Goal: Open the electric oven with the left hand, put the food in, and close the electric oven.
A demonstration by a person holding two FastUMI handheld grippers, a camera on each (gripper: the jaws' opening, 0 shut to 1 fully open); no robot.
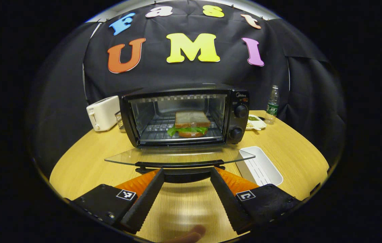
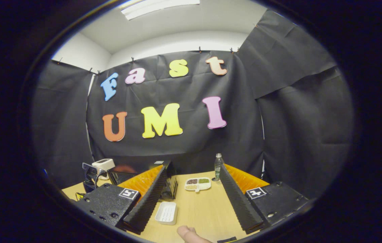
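Facing the left gripper [image 1: 186, 173], fingers spread beside the lowered door's handle [image 1: 181, 165], oven [image 1: 185, 114] holds sandwich [image 1: 191, 124] lying crosswise.

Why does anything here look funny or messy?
Nothing looks spilled or broken. The oven door hangs wide open with the sandwich sitting flat on the rack, and the white tray beside it lies empty.

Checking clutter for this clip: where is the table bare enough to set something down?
Bare wood lies left of the open oven door, in front of the toaster, and right of the white tray toward the table edge. Crowded: behind the tray, beside the oven, where the snack dish and bottle stand.
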